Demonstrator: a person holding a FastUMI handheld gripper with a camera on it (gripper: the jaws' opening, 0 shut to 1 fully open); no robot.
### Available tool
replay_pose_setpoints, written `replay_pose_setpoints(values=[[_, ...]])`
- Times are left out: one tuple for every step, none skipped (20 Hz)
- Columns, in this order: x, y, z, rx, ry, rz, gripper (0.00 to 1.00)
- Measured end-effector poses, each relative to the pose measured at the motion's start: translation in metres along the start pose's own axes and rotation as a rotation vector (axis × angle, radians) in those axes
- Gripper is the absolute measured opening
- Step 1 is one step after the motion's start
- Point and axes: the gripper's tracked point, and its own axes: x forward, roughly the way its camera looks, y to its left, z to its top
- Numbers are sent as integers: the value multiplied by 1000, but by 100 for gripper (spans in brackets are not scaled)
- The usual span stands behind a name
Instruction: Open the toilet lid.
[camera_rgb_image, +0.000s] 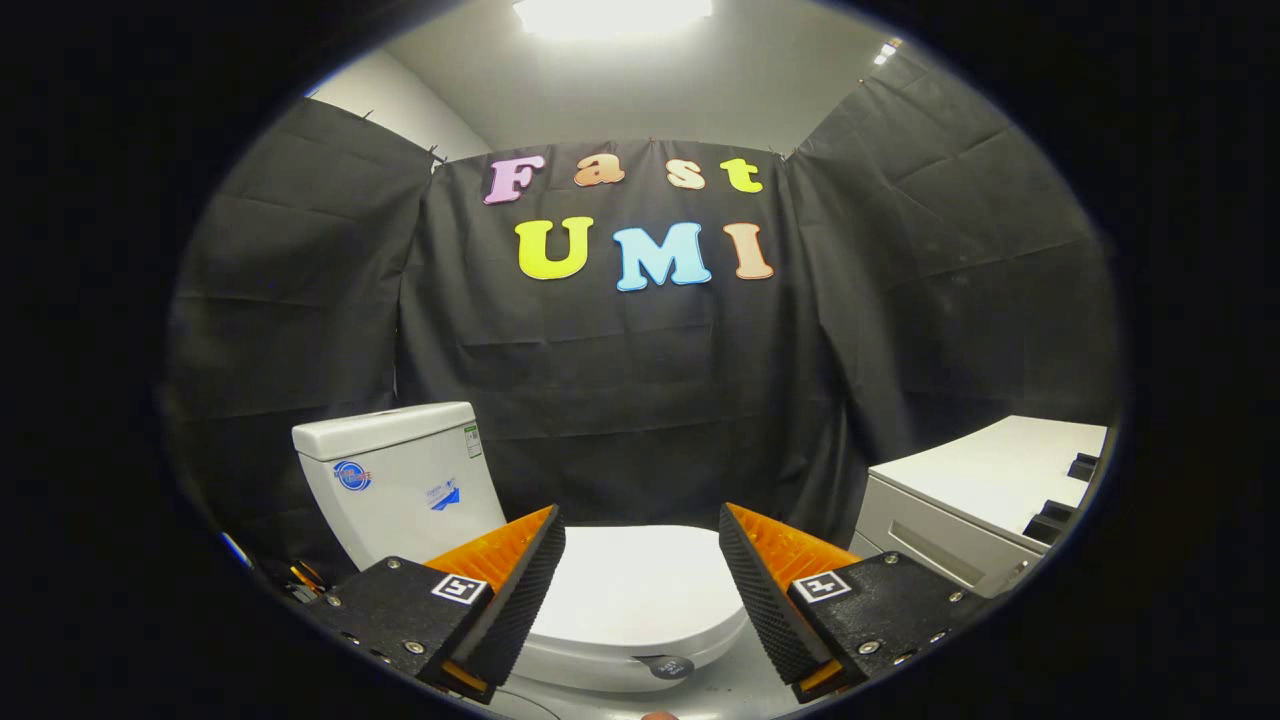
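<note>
**Gripper view: lid down, tongs spread ahead of it**

Gripper view looks forward over a toilet. The lid (635, 585) lies flat and closed on the bowl, just beyond the tongs (642, 535) and showing in the gap between the two fingers (525, 590). The tank (400, 480) stands behind it, toward the left finger, against the booth's black wall. A pale cabinet (960, 510) sits off beyond the right finger, apart from the toilet.

Judging by how things lie, the task has not begun in any real way: the lid rests fully down, with no gap visible at its front edge. All the lifting is left to do, and so is tipping the lid back toward the tank.

The tongs are spread wide, the fingers well apart, and they hold nothing. Neither finger appears to touch the lid; they hover above and short of its near rim, though the exact clearance is hard to judge through the fisheye. The next move likely calls for lowering toward the front lip and catching its edge.
</note>
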Motion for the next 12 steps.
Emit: replay_pose_setpoints(values=[[0,0,0,0,1,0,95],[0,0,-2,2,3,1,95],[1,0,-1,5,3,2,95],[2,0,-2,9,4,4,95],[2,-1,-2,14,4,5,95],[3,-3,-3,20,3,5,95],[5,-4,-3,31,4,6,95],[6,-6,-5,44,6,11,95],[8,-7,-7,58,12,18,95],[10,-8,-10,80,23,28,95],[13,-9,-15,113,44,40,95],[15,-10,-22,154,66,50,95]])
